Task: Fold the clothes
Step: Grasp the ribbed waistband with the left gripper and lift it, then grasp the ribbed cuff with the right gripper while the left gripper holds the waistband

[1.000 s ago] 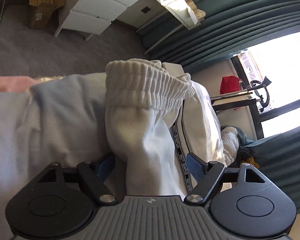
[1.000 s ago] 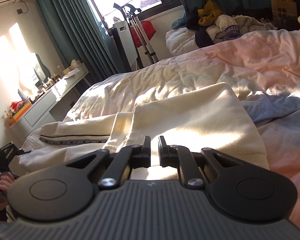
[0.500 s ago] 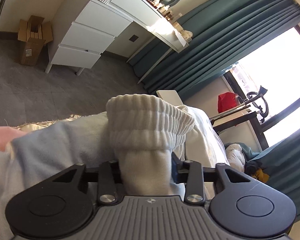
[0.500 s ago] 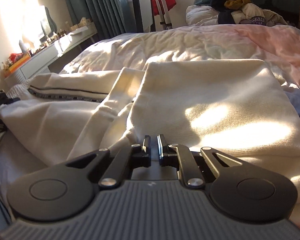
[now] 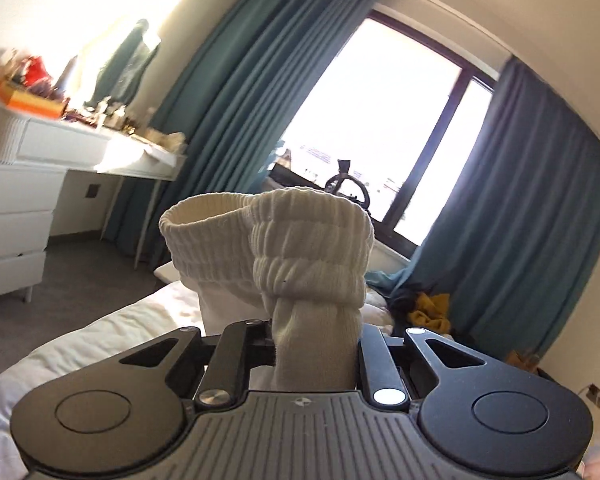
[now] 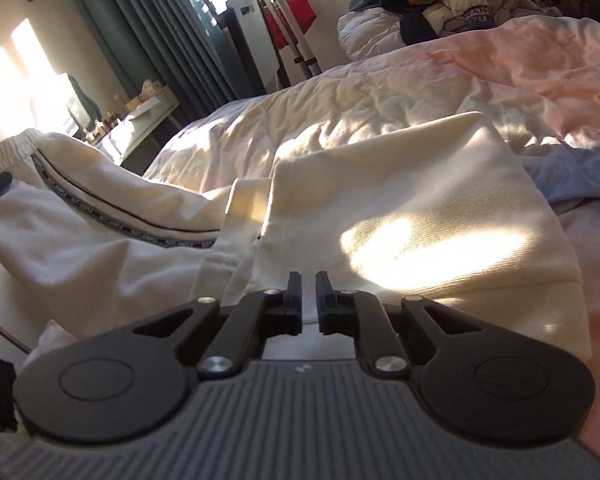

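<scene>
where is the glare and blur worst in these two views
Left wrist view: the window is blown out white, and the dresser top is smeared by motion blur. Right wrist view: hard sun patches glare on the cream garment; the curtains stay dark.

The trousers [image 5: 312,264] are seen to be of thick cream cloth, matt, with a coarse ribbed knit at the cuff and a finer, slightly fuzzy weave on the leg [image 6: 420,216]. A woven tape [image 6: 112,216] with dark print is noted along the seam. The left gripper [image 5: 316,344] and right gripper [image 6: 308,304] are made of black matt plastic with bright metal rivets; a grey ribbed plastic body is noted on each. The bedsheet [image 6: 340,96] is shown as creased, matt cloth. The curtains [image 5: 512,216] are of heavy, pleated teal fabric. The drawers [image 5: 12,216] are finished in smooth white, faintly glossy.
</scene>
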`<state>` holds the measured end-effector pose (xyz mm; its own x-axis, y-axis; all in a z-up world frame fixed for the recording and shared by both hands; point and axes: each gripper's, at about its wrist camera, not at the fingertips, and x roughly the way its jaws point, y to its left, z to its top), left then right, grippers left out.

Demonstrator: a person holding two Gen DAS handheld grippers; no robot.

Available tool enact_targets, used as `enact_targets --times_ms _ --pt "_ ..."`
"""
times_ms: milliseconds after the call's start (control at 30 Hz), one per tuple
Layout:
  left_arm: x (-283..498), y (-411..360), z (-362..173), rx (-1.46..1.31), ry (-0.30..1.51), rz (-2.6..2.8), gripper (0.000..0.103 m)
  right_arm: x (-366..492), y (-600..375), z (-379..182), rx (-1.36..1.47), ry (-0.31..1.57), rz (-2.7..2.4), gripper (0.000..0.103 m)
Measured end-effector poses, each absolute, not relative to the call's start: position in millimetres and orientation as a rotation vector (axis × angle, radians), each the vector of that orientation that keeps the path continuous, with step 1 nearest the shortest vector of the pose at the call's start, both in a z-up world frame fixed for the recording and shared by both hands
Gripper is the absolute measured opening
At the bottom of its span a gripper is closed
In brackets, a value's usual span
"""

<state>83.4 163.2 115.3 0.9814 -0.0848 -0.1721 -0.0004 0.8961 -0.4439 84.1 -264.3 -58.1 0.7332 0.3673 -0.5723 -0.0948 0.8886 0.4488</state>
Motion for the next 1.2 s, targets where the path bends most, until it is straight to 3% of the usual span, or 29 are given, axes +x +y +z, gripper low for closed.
enact_targets --times_ms 200,367,667,900,1000,1067,1133,1200 --pt "106.1 34.8 157.7 -0.363 0.175 -0.124 0.015 57.4 -317.3 -34.7 0.524 0.612 0.115 0.011" --pt "115.2 -84.9 146.5 -0.242 0.180 -0.225 0.015 46.6 -358.6 -25.9 0.658 0.541 0.062 0.011" --pt "100.4 -238.2 25.2 0.070 0.368 -0.408 0.015 44.7 -432.9 -47.0 0.924 0.500 0.008 0.011" --pt "84.9 -246.0 -27.1 0.287 0.389 -0.486 0.017 65.6 -449.8 -70.8 1.152 0.540 0.154 0.011" --pt "75.0 -226.9 -39.3 0.331 0.415 -0.509 0.024 78.2 -440.0 -68.7 1.135 0.567 0.223 0.011" --pt "70.5 -211.1 -42.2 0.346 0.435 -0.524 0.035 83.9 -434.2 -70.3 1.134 0.593 0.250 0.012" --pt "66.5 -196.7 -44.2 0.361 0.451 -0.535 0.053 87.4 -429.6 -71.9 1.125 0.618 0.263 0.030" --pt "59.4 -183.5 -46.2 0.385 0.457 -0.538 0.059 86.5 -429.8 -73.7 1.135 0.618 0.241 0.045"
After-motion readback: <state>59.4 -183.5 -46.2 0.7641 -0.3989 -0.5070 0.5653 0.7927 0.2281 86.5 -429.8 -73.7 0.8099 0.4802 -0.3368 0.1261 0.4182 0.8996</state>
